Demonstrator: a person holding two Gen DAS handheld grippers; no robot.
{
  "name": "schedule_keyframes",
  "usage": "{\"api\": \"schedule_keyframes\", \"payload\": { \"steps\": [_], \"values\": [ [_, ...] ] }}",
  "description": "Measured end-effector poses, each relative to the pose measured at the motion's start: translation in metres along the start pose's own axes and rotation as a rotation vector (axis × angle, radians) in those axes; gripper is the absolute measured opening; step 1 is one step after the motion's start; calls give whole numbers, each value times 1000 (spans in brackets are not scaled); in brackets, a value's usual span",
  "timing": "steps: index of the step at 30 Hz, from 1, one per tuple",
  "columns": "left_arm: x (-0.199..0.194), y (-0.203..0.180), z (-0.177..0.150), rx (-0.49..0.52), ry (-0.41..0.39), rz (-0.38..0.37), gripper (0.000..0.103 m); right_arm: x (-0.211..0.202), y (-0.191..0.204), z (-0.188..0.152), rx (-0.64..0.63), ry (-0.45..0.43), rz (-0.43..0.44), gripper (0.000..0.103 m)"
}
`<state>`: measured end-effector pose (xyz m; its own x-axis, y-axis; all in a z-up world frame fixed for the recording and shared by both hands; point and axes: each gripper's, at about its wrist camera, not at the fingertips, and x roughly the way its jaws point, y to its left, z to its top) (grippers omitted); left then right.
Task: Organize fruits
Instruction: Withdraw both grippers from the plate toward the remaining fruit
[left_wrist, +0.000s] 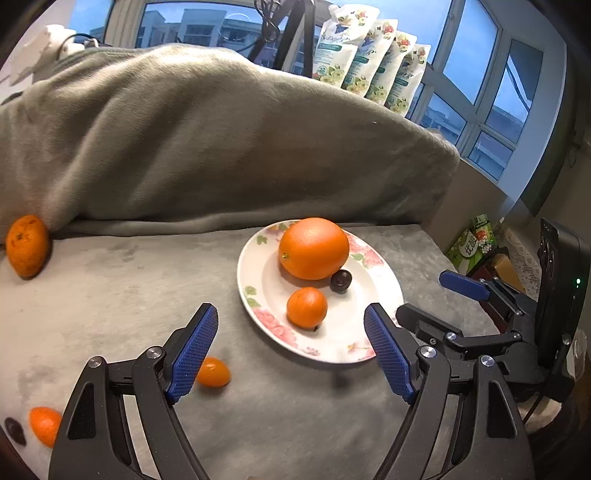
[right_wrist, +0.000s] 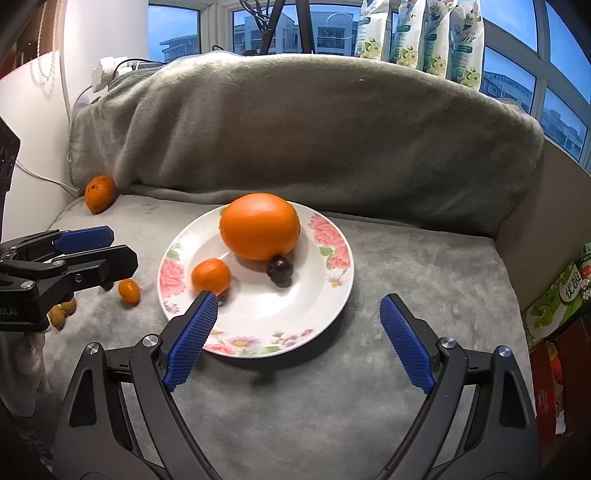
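Note:
A flowered white plate (left_wrist: 384, 295) (right_wrist: 258, 317) sits on the grey cloth. It holds a big orange (left_wrist: 314, 247) (right_wrist: 260, 225), a small tangerine (left_wrist: 306, 308) (right_wrist: 210, 275) and a dark round fruit (left_wrist: 340, 280) (right_wrist: 280, 268). My left gripper (left_wrist: 290, 314) (right_wrist: 110, 247) is open at the plate's left rim, and its pads touch nothing. My right gripper (right_wrist: 299, 301) (left_wrist: 432, 299) is open over the plate's near edge and holds nothing. A kumquat (left_wrist: 214, 371) (right_wrist: 129, 290) lies on the cloth left of the plate.
A spotted tangerine (left_wrist: 27, 245) (right_wrist: 99, 194) rests at the back left against the bunched grey blanket (left_wrist: 221, 140). Another small orange fruit (left_wrist: 44, 424) and a dark fruit (left_wrist: 14, 430) lie at the near left, with brownish fruits (right_wrist: 61, 314) nearby. Boxes (right_wrist: 561, 295) stand beyond the right edge.

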<state>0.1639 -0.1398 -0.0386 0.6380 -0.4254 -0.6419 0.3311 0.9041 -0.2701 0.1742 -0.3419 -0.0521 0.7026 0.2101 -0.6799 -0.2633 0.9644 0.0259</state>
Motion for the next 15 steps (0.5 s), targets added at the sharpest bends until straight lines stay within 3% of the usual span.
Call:
{"api": "schedule_keyframes", "payload": {
  "steps": [15],
  "values": [
    [-63, 24, -26, 21, -78, 59, 82, -17, 32, 5, -50, -22, 48, 92]
  ]
}}
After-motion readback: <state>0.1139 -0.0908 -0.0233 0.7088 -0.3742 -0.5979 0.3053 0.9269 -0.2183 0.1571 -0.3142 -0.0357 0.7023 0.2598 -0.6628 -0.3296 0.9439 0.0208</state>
